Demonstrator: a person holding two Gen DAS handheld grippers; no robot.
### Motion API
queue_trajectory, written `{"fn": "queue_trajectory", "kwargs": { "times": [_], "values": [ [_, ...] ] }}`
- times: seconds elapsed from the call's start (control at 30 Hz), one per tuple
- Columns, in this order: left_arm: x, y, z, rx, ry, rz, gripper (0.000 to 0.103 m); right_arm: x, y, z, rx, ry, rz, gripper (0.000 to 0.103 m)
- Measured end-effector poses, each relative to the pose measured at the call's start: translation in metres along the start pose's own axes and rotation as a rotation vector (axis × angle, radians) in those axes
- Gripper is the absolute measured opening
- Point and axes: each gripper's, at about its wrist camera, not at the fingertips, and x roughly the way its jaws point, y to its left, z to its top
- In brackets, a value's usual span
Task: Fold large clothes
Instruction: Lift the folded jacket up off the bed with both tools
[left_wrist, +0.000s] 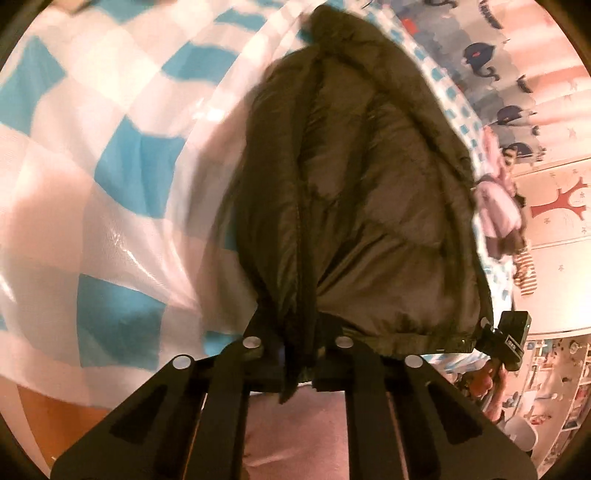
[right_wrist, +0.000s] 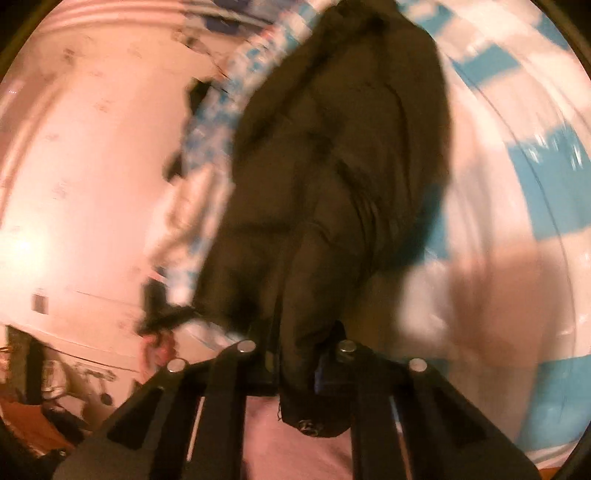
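A bed covered in a blue-and-white checked sheet (left_wrist: 122, 173) fills the frame's left half; the dark puffy jacket (left_wrist: 369, 206) at centre hangs over it, contact unclear.

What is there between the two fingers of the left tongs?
In the left wrist view, a bunched edge of the dark jacket sits clamped between the left tongs. Nothing else shows in that gap.

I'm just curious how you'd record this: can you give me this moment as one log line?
step: lifting jacket | left gripper: shut on dark jacket | right gripper: shut on it | beneath: checked bedspread
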Motion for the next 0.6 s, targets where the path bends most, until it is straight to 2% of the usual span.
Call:
{"fn": "queue_trajectory", "kwargs": {
  "times": [0.1,0.2,0.33,0.43,0.47,0.5,0.53,0.57,0.6],
  "values": [
    [-0.033,-0.017,-0.007,0.024,-0.039,-0.075,0.005,-0.036,0.03,0.003,-0.047,-0.086,0.114,0.01],
    [-0.073,-0.042,-0.027,0.082,-0.073,-0.14,0.005,-0.074,0.057,-0.002,-0.11,-0.119,0.163,0.01],
    [-0.106,-0.052,-0.07,0.132,-0.055,-0.192,0.005,-0.121,0.074,-0.034,-0.166,-0.103,0.189,0.009],
    [-0.098,-0.033,-0.101,0.159,0.026,-0.181,0.009,-0.131,0.053,-0.064,-0.144,-0.03,0.147,0.012],
    [-0.085,-0.019,-0.111,0.161,0.075,-0.162,0.014,-0.13,0.043,-0.07,-0.126,-0.01,0.13,0.015],
    [-0.075,-0.007,-0.115,0.148,0.103,-0.152,0.019,-0.126,0.024,-0.079,-0.088,0.029,0.106,0.025],
    [-0.065,0.007,-0.118,0.124,0.133,-0.147,0.03,-0.122,0.002,-0.087,-0.046,0.059,0.091,0.034],
    [-0.055,0.024,-0.121,0.09,0.148,-0.156,0.038,-0.12,-0.012,-0.09,-0.015,0.068,0.087,0.051],
    [-0.051,0.036,-0.123,0.068,0.142,-0.168,0.042,-0.12,-0.033,-0.095,0.034,0.081,0.081,0.06]
  ]
}}
